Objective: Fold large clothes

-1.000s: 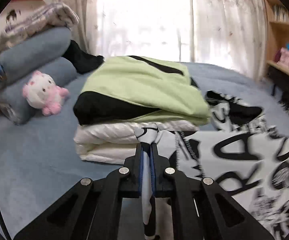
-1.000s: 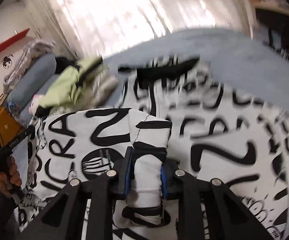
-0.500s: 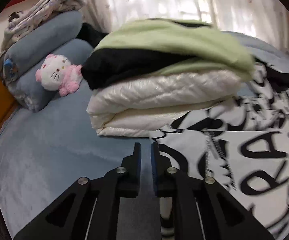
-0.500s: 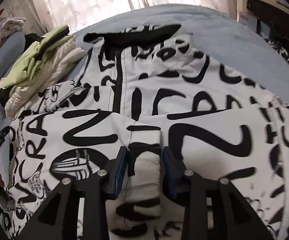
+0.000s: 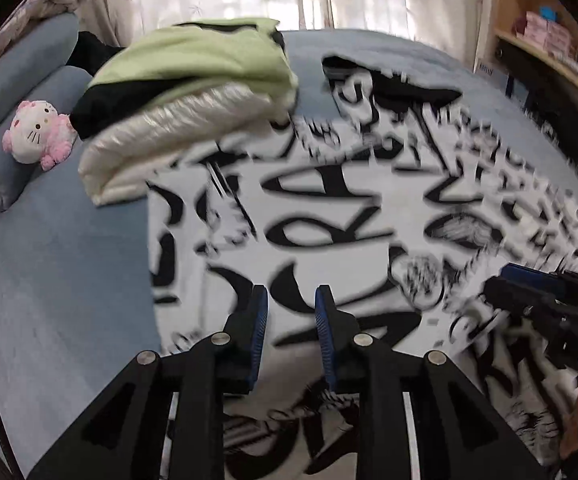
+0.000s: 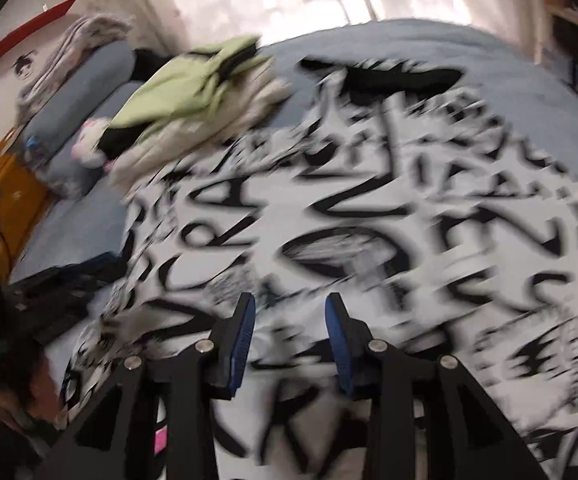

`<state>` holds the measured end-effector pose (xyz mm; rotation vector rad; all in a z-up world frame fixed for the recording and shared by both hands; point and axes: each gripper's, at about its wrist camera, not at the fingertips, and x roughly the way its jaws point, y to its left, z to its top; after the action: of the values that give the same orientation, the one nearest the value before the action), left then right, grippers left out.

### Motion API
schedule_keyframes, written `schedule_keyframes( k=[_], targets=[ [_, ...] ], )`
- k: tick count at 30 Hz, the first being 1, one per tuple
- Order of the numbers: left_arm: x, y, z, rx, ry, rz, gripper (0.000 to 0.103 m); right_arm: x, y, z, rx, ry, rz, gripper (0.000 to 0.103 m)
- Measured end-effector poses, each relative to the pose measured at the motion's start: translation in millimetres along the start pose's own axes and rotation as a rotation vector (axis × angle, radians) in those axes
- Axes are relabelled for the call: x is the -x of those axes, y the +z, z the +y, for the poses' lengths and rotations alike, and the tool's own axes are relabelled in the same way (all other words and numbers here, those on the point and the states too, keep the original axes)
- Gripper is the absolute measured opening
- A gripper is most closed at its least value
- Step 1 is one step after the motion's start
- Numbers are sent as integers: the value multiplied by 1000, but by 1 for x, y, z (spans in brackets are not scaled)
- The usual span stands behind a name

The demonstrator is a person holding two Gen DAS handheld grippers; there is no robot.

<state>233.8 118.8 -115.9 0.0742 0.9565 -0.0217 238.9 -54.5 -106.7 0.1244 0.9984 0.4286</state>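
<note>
White-and-black lettered jacket (image 5: 329, 216) lies spread on the blue bed (image 5: 61, 264), beside the folded pile (image 5: 185, 92). Left hand-held gripper (image 5: 291, 320), jaws just opening, and right hand-held gripper (image 6: 291, 328) both hover part-open, gripping nothing. Best now: pinch the near hem evenly at both corners, then fold squarely.

My left claw (image 5: 291, 300) is matt black plastic with ribbed blue pads; the printed jacket (image 5: 329, 216) is smooth cloth, the bed (image 5: 61, 280) soft fleece.

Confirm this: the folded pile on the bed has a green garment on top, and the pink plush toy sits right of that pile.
Wrong side. The plush toy sits left of the pile, against the blue pillows, as the left wrist view shows. The green garment is on top.
</note>
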Motion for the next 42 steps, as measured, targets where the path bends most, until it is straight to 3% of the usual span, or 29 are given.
schedule_keyframes(
  k=[4, 7, 10, 11, 12, 15, 21, 28, 30, 32, 42],
  targets=[
    [-37, -24, 3, 24, 30, 102, 23, -24, -16, 5, 35, -30, 61, 36],
    [-39, -29, 17, 49, 12, 98, 23, -20, -15, -16, 13, -77, 50, 34],
    [-38, -27, 35, 59, 71, 95, 23, -3, -12, -54, -27, -210, 7, 34],
    [-38, -28, 43, 72, 43, 97, 23, 0, -11, -66, -51, -217, 6, 33],
    [-36, -28, 48, 82, 19, 97, 23, 2, -11, -79, -83, -179, 12, 20],
    [-33, -30, 53, 89, -6, 93, 23, 7, -14, -96, -150, -117, 13, 12],
    [-29, -27, 43, 49, 57, 86, 23, 1, -11, -88, -138, -162, 11, 17],
    [-25, -27, 44, 47, 53, 99, 25, 9, -16, -87, -167, -125, 5, 27],
    [-21, -28, 43, 51, 67, 96, 34, 11, -19, -84, -170, -127, 4, 29],
    [-15, -32, 43, 56, 83, 94, 56, 12, -22, -82, -170, -125, 5, 30],
    [15, -44, 45, 75, 77, 74, 57, 30, -40, -70, -200, -76, -15, 30]
  ],
)
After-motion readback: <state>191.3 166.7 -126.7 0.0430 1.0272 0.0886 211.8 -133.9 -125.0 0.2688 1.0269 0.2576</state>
